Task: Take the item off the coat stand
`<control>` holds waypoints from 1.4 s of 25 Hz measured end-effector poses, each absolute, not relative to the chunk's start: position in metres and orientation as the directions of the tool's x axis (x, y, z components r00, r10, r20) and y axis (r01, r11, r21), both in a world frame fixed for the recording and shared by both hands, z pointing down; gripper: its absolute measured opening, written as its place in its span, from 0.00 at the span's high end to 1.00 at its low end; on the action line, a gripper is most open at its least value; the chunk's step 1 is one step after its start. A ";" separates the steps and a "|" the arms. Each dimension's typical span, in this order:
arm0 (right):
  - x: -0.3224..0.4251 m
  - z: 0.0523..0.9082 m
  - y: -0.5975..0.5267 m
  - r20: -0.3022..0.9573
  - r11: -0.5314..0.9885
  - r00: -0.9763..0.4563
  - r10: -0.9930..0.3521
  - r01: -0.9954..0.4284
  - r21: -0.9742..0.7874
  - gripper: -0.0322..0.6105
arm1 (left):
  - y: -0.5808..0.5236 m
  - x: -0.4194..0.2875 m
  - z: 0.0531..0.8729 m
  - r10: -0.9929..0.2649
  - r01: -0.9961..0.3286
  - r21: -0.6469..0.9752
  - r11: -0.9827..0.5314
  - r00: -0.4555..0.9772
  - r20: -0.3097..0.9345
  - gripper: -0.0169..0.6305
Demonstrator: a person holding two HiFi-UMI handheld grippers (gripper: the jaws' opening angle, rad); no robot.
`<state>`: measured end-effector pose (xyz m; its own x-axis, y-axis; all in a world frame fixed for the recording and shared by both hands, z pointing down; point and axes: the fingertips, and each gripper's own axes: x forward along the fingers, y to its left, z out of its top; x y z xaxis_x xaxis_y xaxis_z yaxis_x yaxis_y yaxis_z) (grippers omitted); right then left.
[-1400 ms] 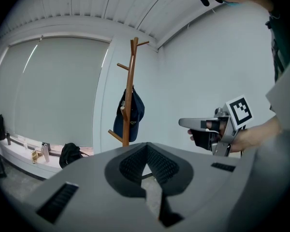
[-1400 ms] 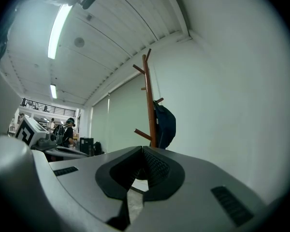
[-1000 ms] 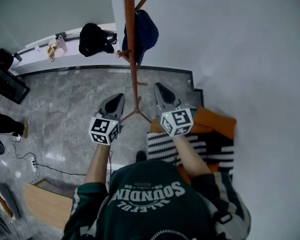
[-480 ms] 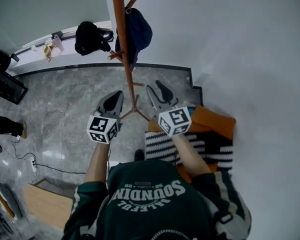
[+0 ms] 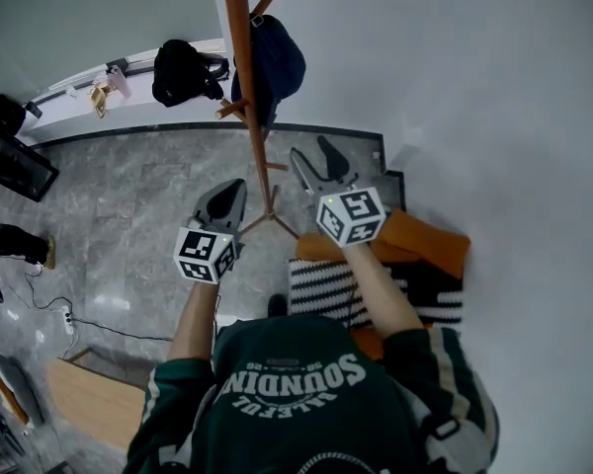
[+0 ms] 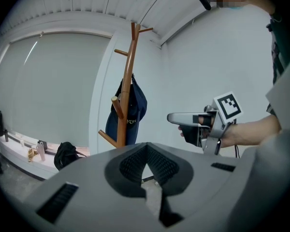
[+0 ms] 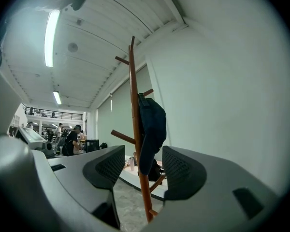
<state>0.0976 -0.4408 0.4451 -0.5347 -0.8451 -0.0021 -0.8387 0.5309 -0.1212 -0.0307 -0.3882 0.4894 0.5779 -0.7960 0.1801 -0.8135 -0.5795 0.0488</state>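
In the head view, a wooden coat stand (image 5: 241,77) rises in front of the person, close to a white wall. A dark blue cap (image 5: 280,59) hangs on one of its pegs, on the pole's right side. The left gripper (image 5: 233,194) points toward the foot of the stand with its jaws together. The right gripper (image 5: 314,162) is beside it, nearer the wall, with its jaws spread. Both are well apart from the cap. A black bag (image 5: 182,72) sits on a ledge behind the stand. In the left gripper view, the left gripper (image 6: 147,170) is closed on nothing, its ribbed pads meeting. Beyond it stand the coat stand (image 6: 127,88) and the hanging cap (image 6: 134,111), with the right gripper (image 6: 182,118) off to the right. In the right gripper view, the right gripper (image 7: 144,166) is opening and holds nothing. The coat stand (image 7: 135,115) and cap (image 7: 152,124) show through the gap, far beyond the pads.
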 end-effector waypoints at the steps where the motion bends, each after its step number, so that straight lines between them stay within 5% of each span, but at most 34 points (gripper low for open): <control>1: 0.097 0.441 -0.447 0.000 0.533 -0.537 -0.844 -0.838 -0.117 0.60 | -0.388 -0.032 0.490 -0.797 -0.815 0.049 -0.577 0.576 0.181 0.97; 23: 0.074 0.400 -0.565 0.083 0.626 -0.652 -0.753 -0.750 -0.214 0.48 | -0.381 -0.055 0.502 -0.827 -0.849 0.070 -0.524 0.527 0.195 0.97; 35: 0.051 0.399 -0.576 0.121 0.697 -0.730 -0.672 -0.680 -0.228 0.51 | -0.374 -0.070 0.502 -0.842 -0.866 0.074 -0.495 0.499 0.205 0.97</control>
<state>0.0510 -0.5764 0.3986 -0.7304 -0.6723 0.1209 -0.6795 0.6972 -0.2285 -0.0697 -0.3738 0.5023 0.4989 -0.8421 0.2048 -0.8658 -0.4949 0.0739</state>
